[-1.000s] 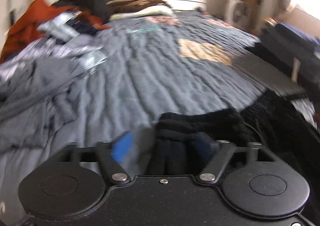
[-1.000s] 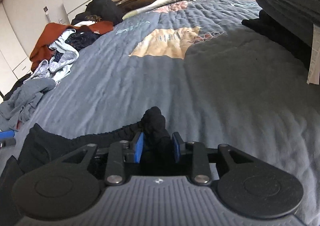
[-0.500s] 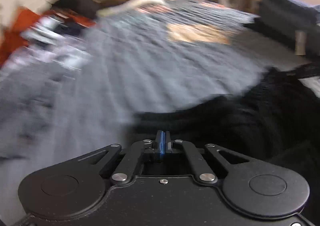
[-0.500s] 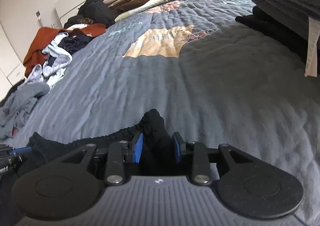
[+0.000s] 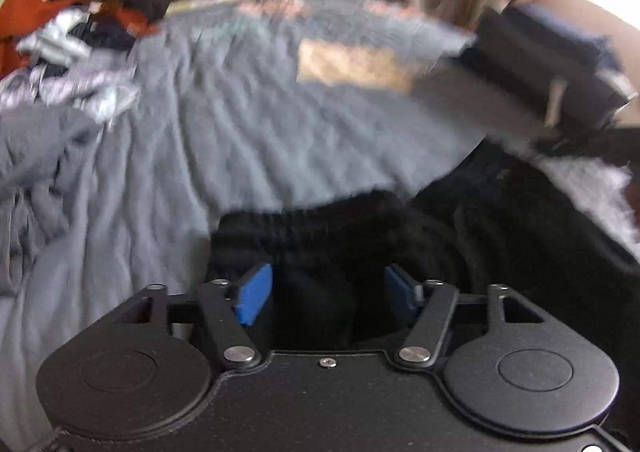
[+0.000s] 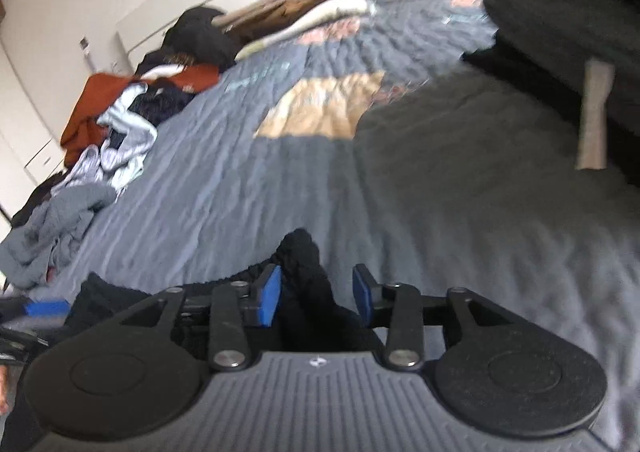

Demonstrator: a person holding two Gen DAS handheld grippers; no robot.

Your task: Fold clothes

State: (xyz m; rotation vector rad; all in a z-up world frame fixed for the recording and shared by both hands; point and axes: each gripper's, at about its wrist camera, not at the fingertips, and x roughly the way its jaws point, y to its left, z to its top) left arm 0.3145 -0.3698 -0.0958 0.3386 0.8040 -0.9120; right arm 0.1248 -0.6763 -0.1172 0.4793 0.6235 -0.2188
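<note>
Black garment point(image 5: 320, 248) found bunched at near edge of bed point(image 5: 240, 139), waistband running left to right. Left gripper point(image 5: 328, 288) found with pads apart, cloth lying loose between them. Right gripper point(image 6: 316, 292) likewise parted, astride a raised fold of same garment point(image 6: 304, 272). Probably unclamped at both, though blurred. Garment directly ahead of both grippers, equally near. Folded stack point(image 6: 560, 31) far right.
</note>
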